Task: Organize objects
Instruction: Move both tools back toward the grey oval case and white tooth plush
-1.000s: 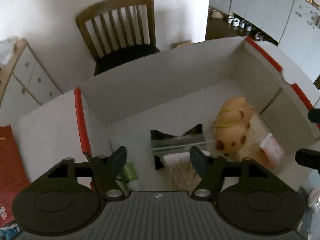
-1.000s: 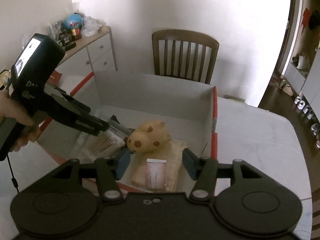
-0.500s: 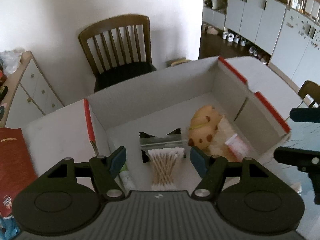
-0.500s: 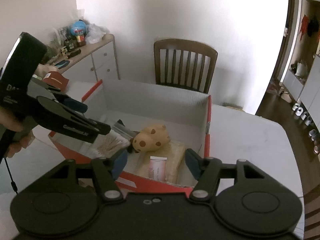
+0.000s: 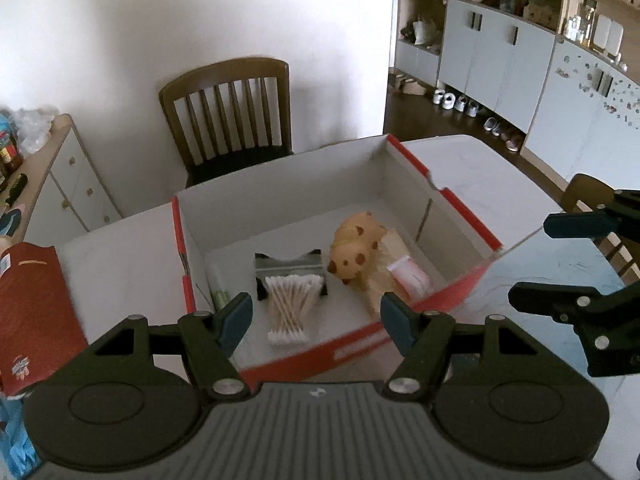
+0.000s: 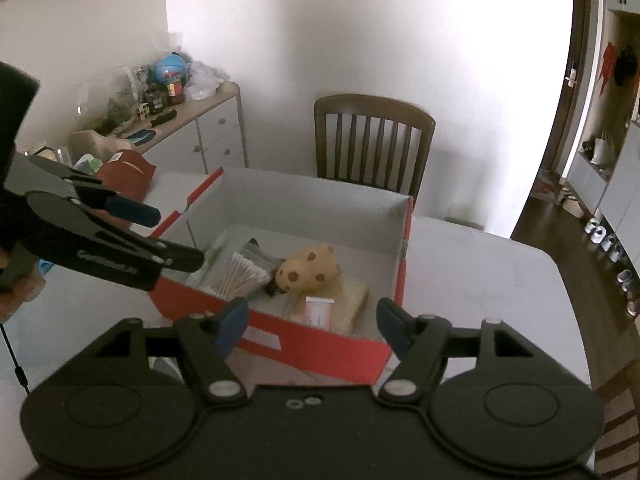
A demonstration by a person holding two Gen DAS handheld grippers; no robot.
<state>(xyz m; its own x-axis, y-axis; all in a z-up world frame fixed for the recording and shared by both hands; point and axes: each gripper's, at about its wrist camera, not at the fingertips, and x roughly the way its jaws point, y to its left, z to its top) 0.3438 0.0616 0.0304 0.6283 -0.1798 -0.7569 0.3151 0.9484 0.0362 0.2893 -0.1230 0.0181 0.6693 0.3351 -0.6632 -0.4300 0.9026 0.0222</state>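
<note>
A red and white cardboard box (image 5: 416, 332) (image 6: 320, 344) stands open on the white table. Inside lie a pack of cotton swabs (image 5: 290, 306) (image 6: 240, 278), a black and silver packet (image 5: 288, 266), a yellow spotted toy animal (image 5: 354, 250) (image 6: 306, 270), a beige cloth with a pink tube (image 5: 408, 274) (image 6: 318, 312) on it, and a green tube (image 5: 220, 298) by the left wall. My left gripper (image 5: 316, 316) is open and empty, above the box's near edge. My right gripper (image 6: 312, 320) is open and empty, in front of the box.
A wooden chair (image 5: 228, 108) (image 6: 372, 140) stands behind the table. A red bag (image 5: 32, 304) (image 6: 126, 174) lies left of the box. A cluttered sideboard (image 6: 188, 128) stands at the left wall. Cabinets and shoes (image 5: 500, 60) are at the far right.
Both grippers have pulled back and up, out of the box, so the whole box now shows. The objects inside have not moved.
</note>
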